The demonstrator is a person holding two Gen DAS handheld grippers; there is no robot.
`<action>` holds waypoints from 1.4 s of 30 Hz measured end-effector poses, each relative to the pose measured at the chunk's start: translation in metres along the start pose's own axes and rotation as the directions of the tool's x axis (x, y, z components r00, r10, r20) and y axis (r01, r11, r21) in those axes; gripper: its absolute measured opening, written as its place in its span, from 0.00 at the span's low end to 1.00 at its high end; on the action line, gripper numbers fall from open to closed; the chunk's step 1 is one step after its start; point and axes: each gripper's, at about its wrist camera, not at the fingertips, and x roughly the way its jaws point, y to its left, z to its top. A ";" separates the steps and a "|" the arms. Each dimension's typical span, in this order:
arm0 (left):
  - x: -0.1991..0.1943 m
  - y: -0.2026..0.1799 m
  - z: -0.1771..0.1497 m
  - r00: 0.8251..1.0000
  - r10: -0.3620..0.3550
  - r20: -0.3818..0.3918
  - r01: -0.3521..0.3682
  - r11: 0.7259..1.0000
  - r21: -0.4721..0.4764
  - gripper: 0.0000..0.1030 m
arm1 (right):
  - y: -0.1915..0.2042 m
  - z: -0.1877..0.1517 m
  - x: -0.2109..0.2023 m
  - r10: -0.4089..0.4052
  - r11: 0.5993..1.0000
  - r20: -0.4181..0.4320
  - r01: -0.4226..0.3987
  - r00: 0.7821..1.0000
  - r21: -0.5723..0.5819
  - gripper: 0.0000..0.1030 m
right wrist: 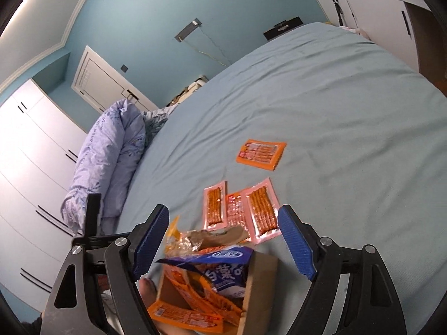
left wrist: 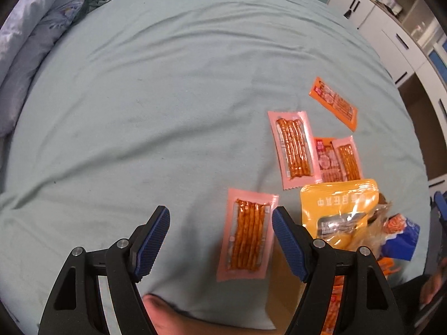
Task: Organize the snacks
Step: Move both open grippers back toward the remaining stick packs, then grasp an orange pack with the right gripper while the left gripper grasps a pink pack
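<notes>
My left gripper (left wrist: 220, 215) is open and points down at the bed. A pink packet of snack sticks (left wrist: 245, 234) lies flat on the sheet between its fingers, close to the right finger (left wrist: 287, 240), with neither pad pressing on it. Beyond lie another pink packet (left wrist: 293, 148), a small red packet (left wrist: 327, 162), a third pink one (left wrist: 347, 159) and an orange packet (left wrist: 333, 102). My right gripper (right wrist: 223, 215) is open over a cardboard box (right wrist: 262, 279). The box holds a blue-white bag (right wrist: 223, 268) and orange packets (right wrist: 184, 315). Nothing is between its pads.
A yellow bag (left wrist: 338, 203) and a crumpled wrapper (right wrist: 195, 240) sit at the box's far side. A lilac duvet (right wrist: 111, 162) is bunched at the bed's left edge. White wardrobes (right wrist: 33, 167) line the wall. A person's fingertip (right wrist: 146, 290) shows by the left finger.
</notes>
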 end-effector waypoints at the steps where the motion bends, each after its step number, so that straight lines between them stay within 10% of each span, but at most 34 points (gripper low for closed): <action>1: 0.000 -0.003 -0.001 1.000 0.024 0.003 -0.024 1.000 0.017 0.74 | -0.005 -0.003 0.001 -0.004 1.000 -0.004 0.004 1.000 -0.003 0.77; 15: -0.017 -0.015 -0.003 0.997 0.033 0.066 -0.036 0.998 0.045 0.74 | -0.015 0.004 0.003 -0.035 0.999 -0.022 0.036 0.999 0.023 0.77; 24: -0.016 -0.024 0.017 0.997 -0.022 0.074 0.019 0.999 0.039 0.74 | 0.018 0.024 0.019 -0.246 0.941 -0.034 0.231 0.969 -0.246 0.77; 31: -0.002 -0.028 0.055 0.996 -0.066 0.067 0.066 0.998 0.007 0.76 | 0.022 0.042 0.043 -0.252 0.942 -0.063 0.229 0.966 -0.247 0.77; 42: 0.082 -0.053 0.110 0.989 -0.083 -0.126 0.094 0.991 0.090 0.76 | -0.004 0.071 0.106 -0.213 0.959 -0.178 0.171 0.961 -0.228 0.77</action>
